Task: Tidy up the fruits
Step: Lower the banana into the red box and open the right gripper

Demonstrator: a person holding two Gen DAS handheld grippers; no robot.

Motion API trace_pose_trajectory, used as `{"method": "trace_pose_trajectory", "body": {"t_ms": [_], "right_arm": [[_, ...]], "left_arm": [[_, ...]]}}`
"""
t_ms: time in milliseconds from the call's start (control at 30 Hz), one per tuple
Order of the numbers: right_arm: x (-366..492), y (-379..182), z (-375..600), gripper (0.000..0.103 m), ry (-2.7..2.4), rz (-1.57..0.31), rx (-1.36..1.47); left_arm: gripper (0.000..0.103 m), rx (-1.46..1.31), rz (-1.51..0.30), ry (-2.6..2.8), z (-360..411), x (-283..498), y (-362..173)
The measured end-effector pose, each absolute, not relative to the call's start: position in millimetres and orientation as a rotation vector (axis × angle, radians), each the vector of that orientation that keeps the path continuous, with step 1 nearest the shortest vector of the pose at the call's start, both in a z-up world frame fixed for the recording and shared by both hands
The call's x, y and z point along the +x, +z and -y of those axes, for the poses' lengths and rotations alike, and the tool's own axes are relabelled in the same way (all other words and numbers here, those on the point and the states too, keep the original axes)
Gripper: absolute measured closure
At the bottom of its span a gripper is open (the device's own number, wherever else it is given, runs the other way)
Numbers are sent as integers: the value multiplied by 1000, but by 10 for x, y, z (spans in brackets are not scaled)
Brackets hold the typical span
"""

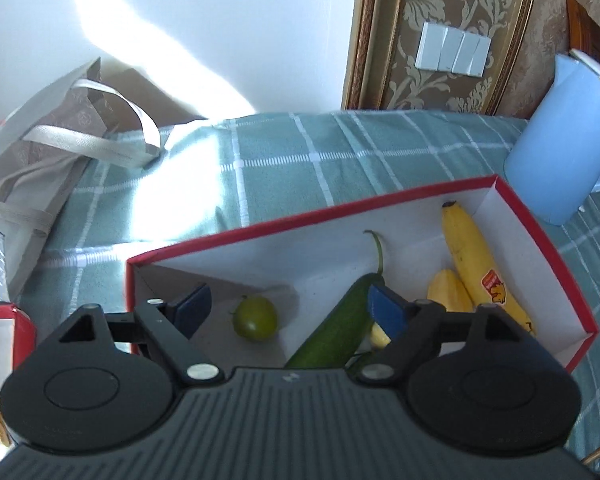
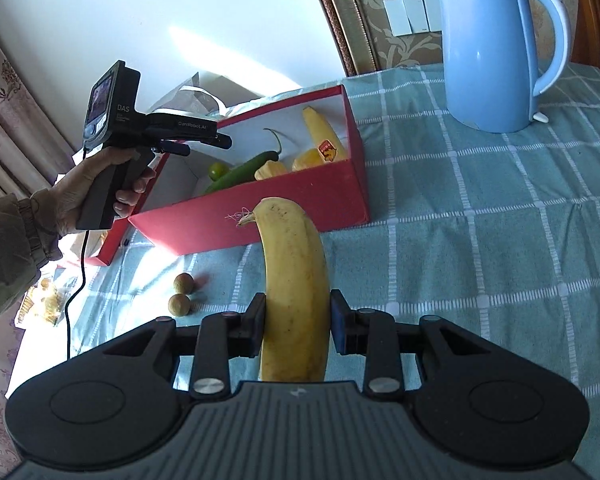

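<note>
A red box [image 1: 548, 248] with a white inside holds a green tomato [image 1: 255, 317], a green cucumber-like vegetable [image 1: 336, 328], a stickered banana [image 1: 476, 264] and yellow fruit pieces [image 1: 449, 291]. My left gripper [image 1: 290, 308] is open and empty, hovering over the box's near end. It also shows in the right wrist view [image 2: 204, 144], above the box [image 2: 260, 216]. My right gripper [image 2: 298, 326] is shut on a large yellow banana [image 2: 296, 280], held above the cloth in front of the box.
A light blue kettle [image 2: 496, 48] stands at the back right on the green checked tablecloth [image 2: 480, 240]. Two small brown round fruits [image 2: 182, 292] lie on the cloth left of my right gripper. A beige bag [image 1: 56, 148] lies at the back left.
</note>
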State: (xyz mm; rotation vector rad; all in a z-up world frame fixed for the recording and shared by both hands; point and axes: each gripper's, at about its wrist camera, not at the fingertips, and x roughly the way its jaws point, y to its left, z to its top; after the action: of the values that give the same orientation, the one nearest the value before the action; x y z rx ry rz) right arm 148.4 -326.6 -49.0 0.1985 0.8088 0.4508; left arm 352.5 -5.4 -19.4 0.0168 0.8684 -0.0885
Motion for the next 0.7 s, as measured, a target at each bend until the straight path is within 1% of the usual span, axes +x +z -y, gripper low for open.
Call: {"method": "trace_pose_trajectory", "body": {"t_ms": [133, 267, 433, 533, 700], "right_arm": [[1683, -312, 3182, 72, 480, -761, 190], [2054, -196, 3033, 72, 507, -715, 159], [2659, -223, 2709, 72, 531, -706, 112], [3021, -356, 2507, 72, 522, -736, 68], [3420, -618, 2252, 72, 493, -794, -16]], "left_arm": [[19, -44, -789, -66, -128, 3175, 150], [19, -24, -724, -37, -237, 2569, 339], [18, -24, -745, -7, -337, 1899, 293], [18, 8, -775, 31, -369, 1579, 210], [17, -32, -833, 77, -525, 1212, 93]]}}
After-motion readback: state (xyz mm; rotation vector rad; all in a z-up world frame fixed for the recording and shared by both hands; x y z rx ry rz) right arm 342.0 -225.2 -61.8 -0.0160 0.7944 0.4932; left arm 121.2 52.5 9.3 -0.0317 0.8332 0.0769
